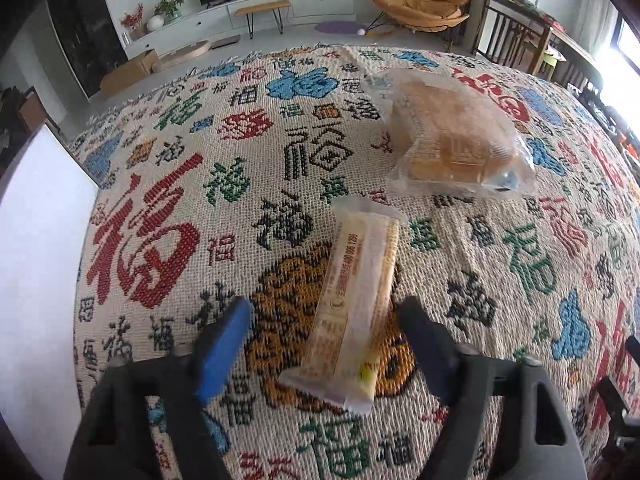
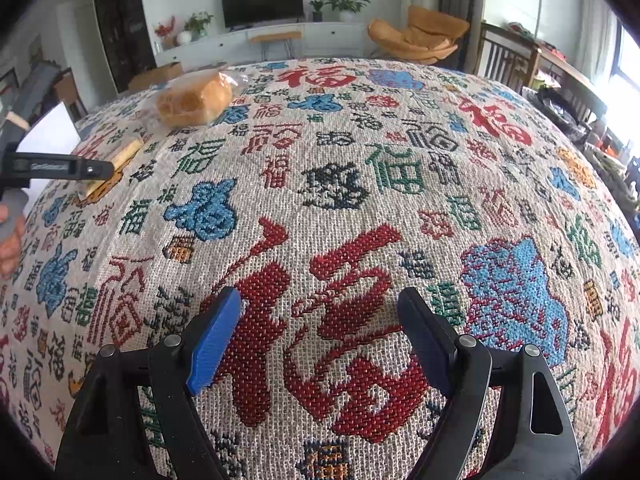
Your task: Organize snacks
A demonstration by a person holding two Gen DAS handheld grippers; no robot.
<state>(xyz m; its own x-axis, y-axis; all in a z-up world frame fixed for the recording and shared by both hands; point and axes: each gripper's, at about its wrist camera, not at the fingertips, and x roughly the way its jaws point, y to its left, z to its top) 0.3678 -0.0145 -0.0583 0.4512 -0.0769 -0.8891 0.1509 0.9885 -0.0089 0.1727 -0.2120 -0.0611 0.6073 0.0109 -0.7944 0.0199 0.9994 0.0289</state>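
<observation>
On the tabletop [image 1: 280,168] the snack bar [image 1: 352,304] lies lengthwise between the jaws of the left gripper [image 1: 326,344], touching neither, its near end toward the camera. The bread bag [image 1: 452,136] lies behind the bar and to its right, just beside its far end, and a white board [image 1: 36,240] stands at the tabletop's left edge, well left of the bar. The right gripper [image 2: 320,340] hangs over bare cloth well to the right of the bar, nothing between its jaws.

I count one bagged bread loaf [image 1: 452,136]; one wrapped snack bar [image 1: 352,304] just before it; two snacks total.
</observation>
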